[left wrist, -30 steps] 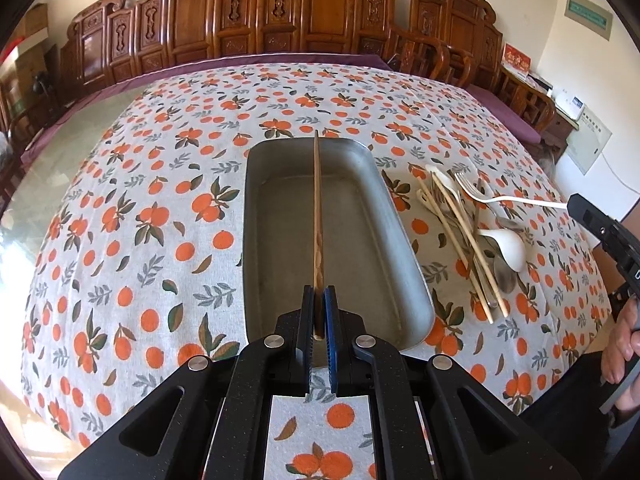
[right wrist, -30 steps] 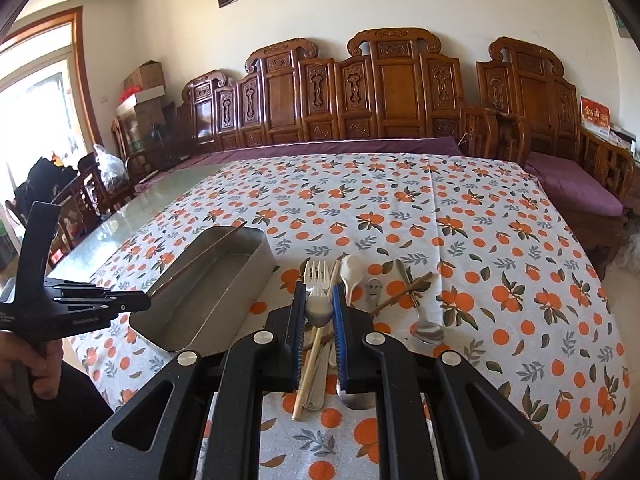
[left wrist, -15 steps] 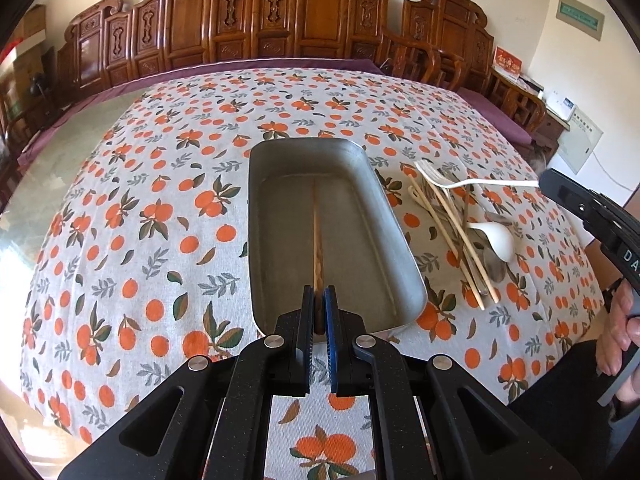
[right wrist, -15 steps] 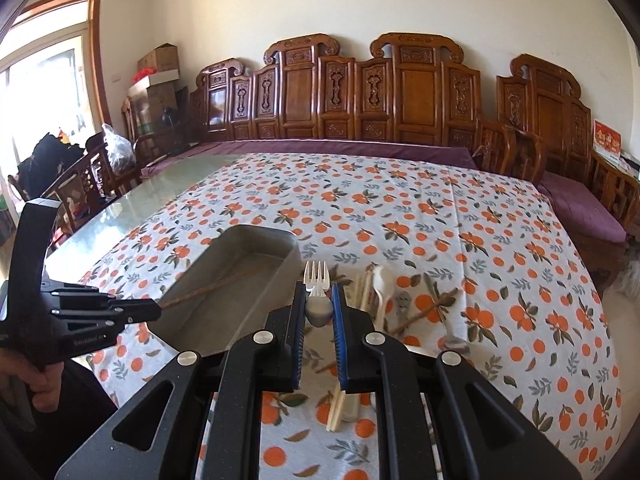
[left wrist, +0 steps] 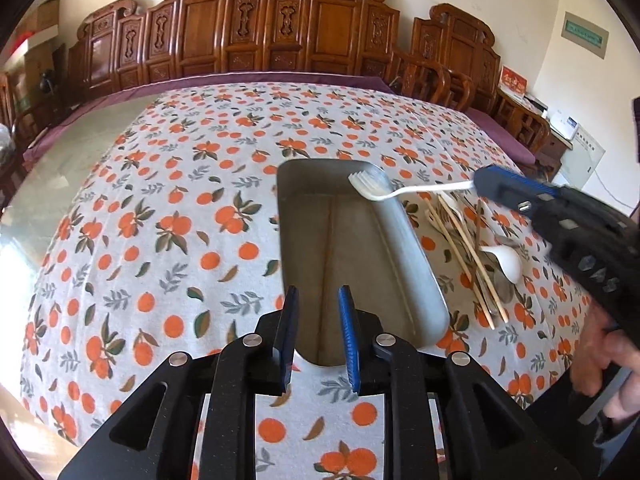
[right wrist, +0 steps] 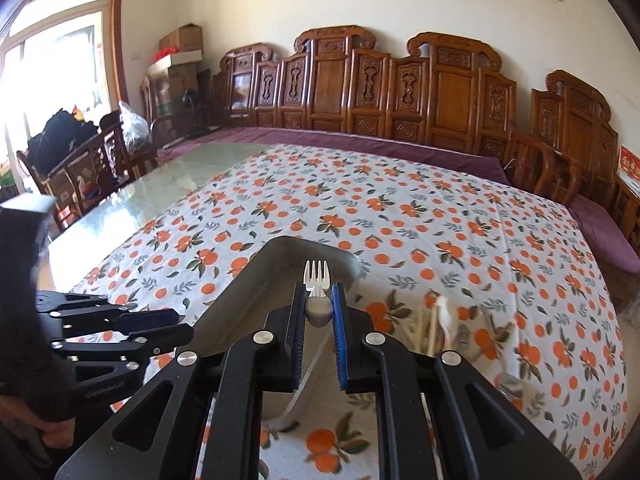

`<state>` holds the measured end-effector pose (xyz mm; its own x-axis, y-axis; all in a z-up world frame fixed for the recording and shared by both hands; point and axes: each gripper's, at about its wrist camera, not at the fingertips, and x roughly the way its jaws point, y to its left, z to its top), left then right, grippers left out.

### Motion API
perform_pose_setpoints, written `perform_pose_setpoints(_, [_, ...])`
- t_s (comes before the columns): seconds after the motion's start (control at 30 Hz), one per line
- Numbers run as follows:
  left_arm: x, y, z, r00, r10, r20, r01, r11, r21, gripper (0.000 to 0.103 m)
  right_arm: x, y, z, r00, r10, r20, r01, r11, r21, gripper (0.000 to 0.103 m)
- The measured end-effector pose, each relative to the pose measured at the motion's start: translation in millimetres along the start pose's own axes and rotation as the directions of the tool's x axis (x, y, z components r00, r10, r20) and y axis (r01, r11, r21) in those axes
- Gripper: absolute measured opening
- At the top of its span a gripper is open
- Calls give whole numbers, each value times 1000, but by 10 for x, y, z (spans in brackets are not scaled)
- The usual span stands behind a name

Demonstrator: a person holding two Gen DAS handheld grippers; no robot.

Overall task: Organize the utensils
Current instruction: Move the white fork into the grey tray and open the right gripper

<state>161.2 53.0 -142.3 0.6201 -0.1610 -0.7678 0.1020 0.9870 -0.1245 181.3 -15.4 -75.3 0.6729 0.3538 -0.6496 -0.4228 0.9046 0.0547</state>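
We are holding our left tool (left wrist: 319, 334) wide apart over the tray's (left wrist: 400, 216) near end, a chopstick (left wrist: 327, 256) lying inside; our right tool (right wrist: 319, 312) is gripping a white fork (left wrist: 374, 188) above its far rim.

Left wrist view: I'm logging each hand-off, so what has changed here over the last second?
The left gripper opened and let go of the thin wooden chopstick, which now lies in the grey rectangular metal tray. The right gripper, shut on the white plastic fork, carried it leftward from the utensil pile to above the tray. Tray and orange-print tablecloth stayed put.
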Motion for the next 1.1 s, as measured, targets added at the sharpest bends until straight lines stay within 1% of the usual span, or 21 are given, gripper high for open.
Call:
perform_pose_setpoints(0.1, [-32,72,4,1000,10,10,-9,1000,-9,19,186,95,-3,1000,-5,-27,5,1000,-12,14])
perform_pose_setpoints(0.27, [-65,188,5,1000,17,19,-16,999,-31,19,452,164,-12,998,7,-67,-7,1000,7,14])
perform_pose_setpoints(0.43, [-71,223,6,1000,16,20,-15,999,-39,19,559,184,-53,995,-4,-95,4,1000,9,15])
perform_pose_setpoints(0.53, [-73,219,5,1000,15,22,-14,999,-35,19,571,180,-96,994,5,-111,-3,1000,15,15])
perform_pose_setpoints(0.67, [-75,199,5,1000,14,22,-13,999,-30,19,540,196,-143,990,55,-129,-53,998,20,16])
perform_pose_setpoints(0.7, [-70,192,4,1000,14,21,-13,1000,-28,19,518,202,-154,989,73,-130,-71,997,20,17])
perform_pose_setpoints(0.77, [-69,170,4,1000,12,21,-11,1000,-26,20,475,196,-162,988,85,-131,-83,996,20,25])
perform_pose_setpoints(0.83, [-72,135,9,1000,5,24,-5,1000,-22,20,401,174,-169,988,91,-126,-89,996,22,25])
perform_pose_setpoints(0.93, [-78,59,21,1000,-6,29,6,1000,-10,20,253,109,-183,990,88,-111,-87,996,16,25])
perform_pose_setpoints(1.03, [-84,-27,23,999,-23,35,23,1000,4,20,70,-56,-220,994,59,-94,-59,998,2,25])
perform_pose_setpoints(1.1, [-85,-96,20,999,-36,37,36,999,17,23,-26,-219,-263,995,27,-91,-28,1000,-5,25])
